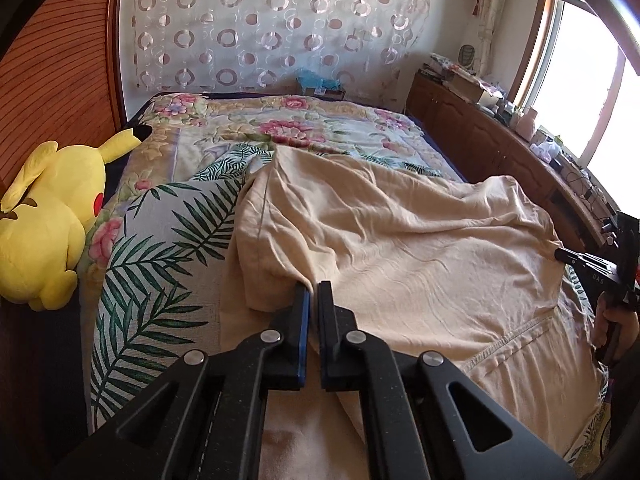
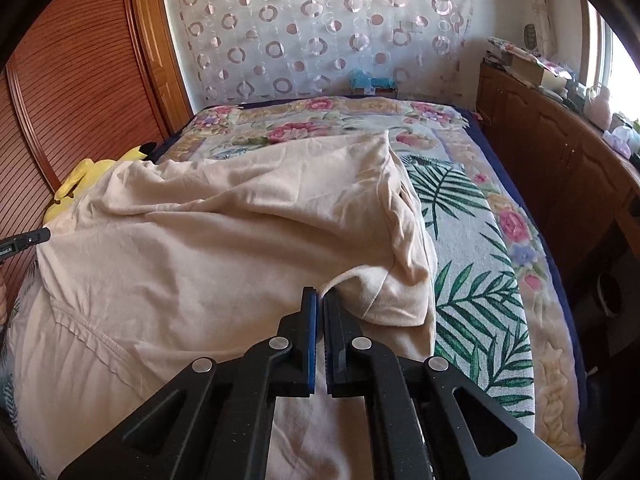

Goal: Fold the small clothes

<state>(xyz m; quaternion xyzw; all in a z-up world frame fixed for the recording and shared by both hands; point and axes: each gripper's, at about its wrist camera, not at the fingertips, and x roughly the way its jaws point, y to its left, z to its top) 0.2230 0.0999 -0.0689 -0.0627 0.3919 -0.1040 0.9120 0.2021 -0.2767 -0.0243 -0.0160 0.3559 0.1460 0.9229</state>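
— Floral bedspread (image 2: 472, 216) under a beige garment (image 1: 400, 248), spread across it?
— Yes. Left gripper (image 1: 314, 286) and right gripper (image 2: 320, 292) each pinch a cloth edge. Soft, light, floppy fabric; corners and hems look the best holds.

Left gripper (image 1: 314, 286) angled downward, jaws pinched together on cream fabric, right gripper (image 2: 320, 292) likewise tilted down and clamped on cloth, a hand (image 1: 614, 330) wrapped around the right gripper's handle
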